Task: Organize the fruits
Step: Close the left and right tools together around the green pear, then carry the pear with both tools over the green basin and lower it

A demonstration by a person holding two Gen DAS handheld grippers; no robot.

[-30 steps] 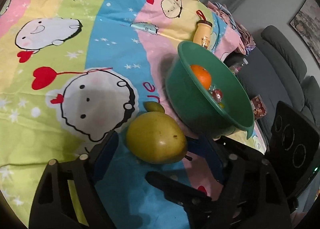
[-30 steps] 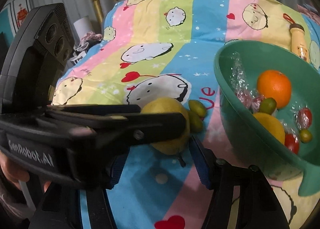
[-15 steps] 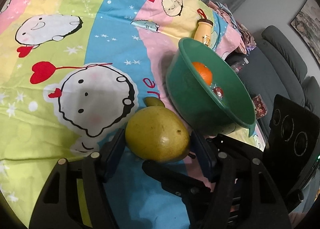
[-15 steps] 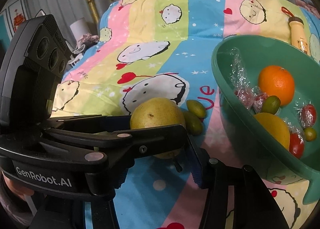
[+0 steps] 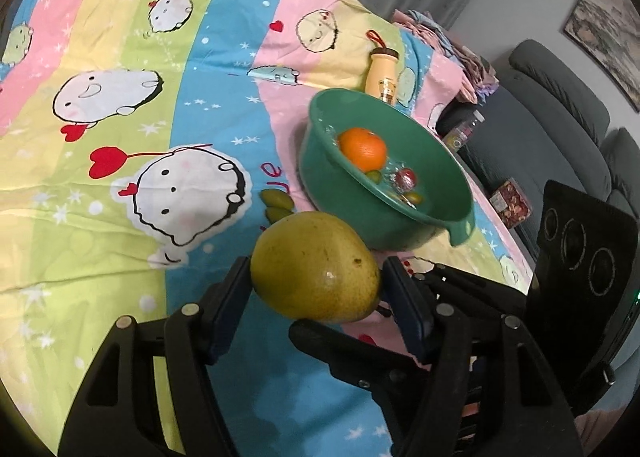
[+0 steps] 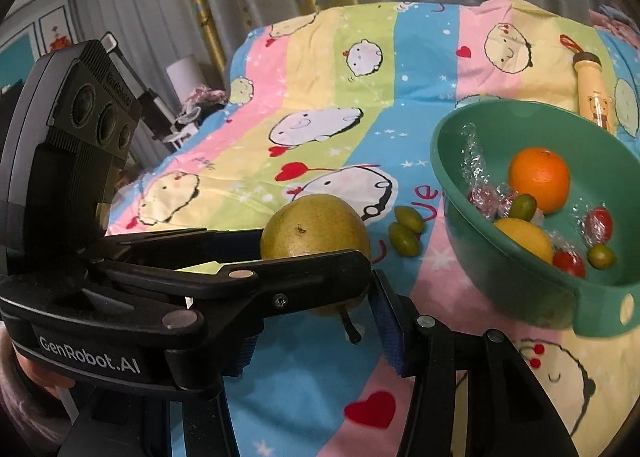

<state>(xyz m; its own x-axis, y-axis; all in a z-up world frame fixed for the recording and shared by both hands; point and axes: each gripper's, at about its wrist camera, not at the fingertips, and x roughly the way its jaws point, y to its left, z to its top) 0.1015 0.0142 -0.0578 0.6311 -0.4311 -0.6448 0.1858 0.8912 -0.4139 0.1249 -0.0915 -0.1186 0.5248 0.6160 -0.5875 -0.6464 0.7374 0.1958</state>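
My left claw (image 5: 316, 277) pinches the pear (image 5: 316, 267); right claw (image 6: 312, 297) also clamps it; bowl (image 5: 460, 213) rim just ahead-right, open blanket (image 5: 120, 217) left.

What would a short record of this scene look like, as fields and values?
Surface: cartoon-print cloth
Held: pear, off the cloth, clamped by left gripper
Right gripper: beside the pear, grip unclear
Bowl: green bowl with an orange, a yellow fruit, wrapped sweets
Loose: two small green fruits on the cloth

Both hand-held grippers (image 5: 316, 277) clamped, crossed.
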